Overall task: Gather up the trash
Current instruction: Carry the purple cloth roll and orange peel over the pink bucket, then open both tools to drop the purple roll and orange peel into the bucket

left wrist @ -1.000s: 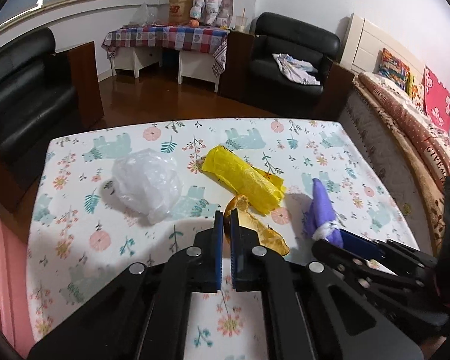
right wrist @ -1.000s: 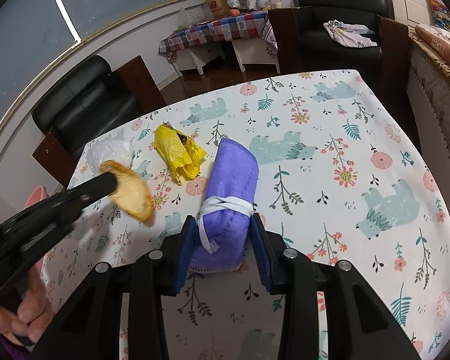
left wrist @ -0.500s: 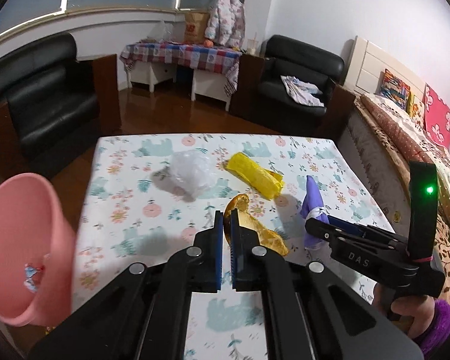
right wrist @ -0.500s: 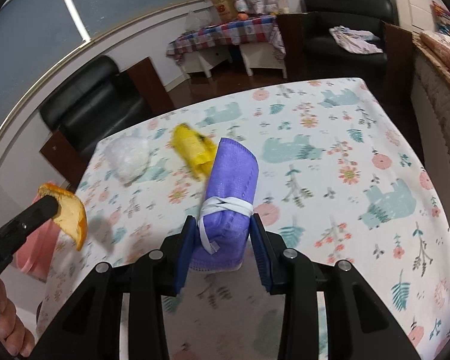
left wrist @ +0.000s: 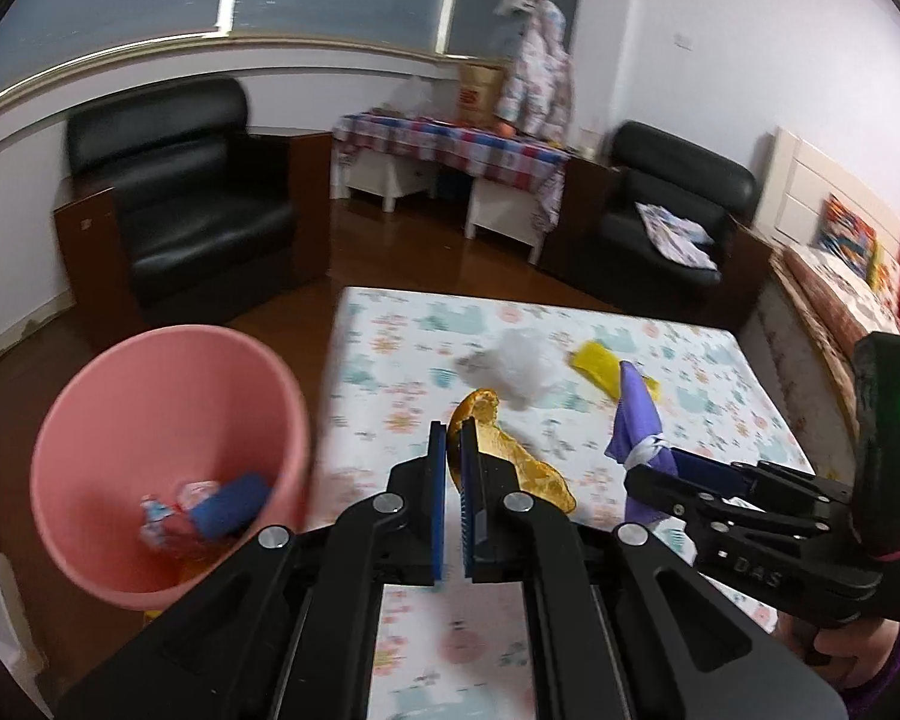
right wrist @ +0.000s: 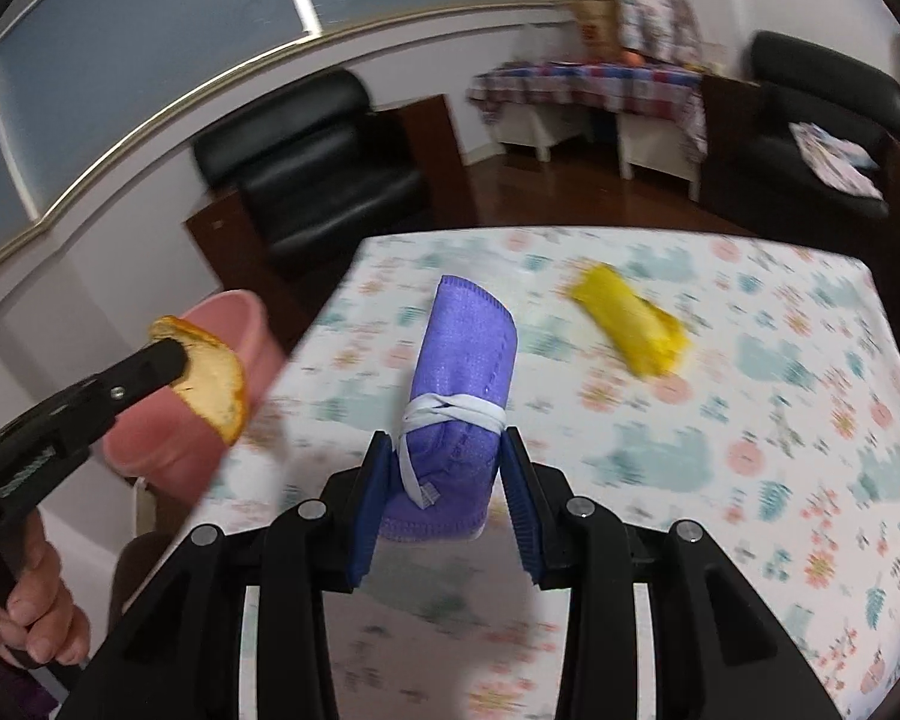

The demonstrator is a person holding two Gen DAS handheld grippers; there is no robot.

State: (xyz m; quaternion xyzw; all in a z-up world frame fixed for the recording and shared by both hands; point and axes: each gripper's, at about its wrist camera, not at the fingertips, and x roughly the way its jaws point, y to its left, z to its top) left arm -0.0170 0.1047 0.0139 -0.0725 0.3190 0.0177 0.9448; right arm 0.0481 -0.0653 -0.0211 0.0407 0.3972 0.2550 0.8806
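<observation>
- The peel (left wrist: pixel 513 462), orange and curled, is pinched between the blue pads of the left gripper (left wrist: pixel 455 450), whose jaws are nearly together on it; it hangs in the air over the table's left edge, just beside the bin
- In the right wrist view the same peel (right wrist: pixel 213 378) sits in front of the bin's rim
- The mask (right wrist: pixel 459 414), purple, rolled and tied with its white strap, stands upright clamped between the pads of the right gripper (right wrist: pixel 444 480), above the table's near part
- The bin (left wrist: pixel 150 480), pink, stands off the table's left edge, touching or nearly touching it; scraps and something blue lie at its bottom
- A yellow bag (right wrist: pixel 630 324) lies on the table (right wrist: pixel 750 420) toward the far edge, well apart from both grippers
- A clear bag (left wrist: pixel 525 360), crumpled, lies just left of the yellow one
- The table has a floral cloth with bears
- Beyond it are black armchairs (left wrist: pixel 192 204) and a side table (left wrist: pixel 450 144) with a checked cloth
</observation>
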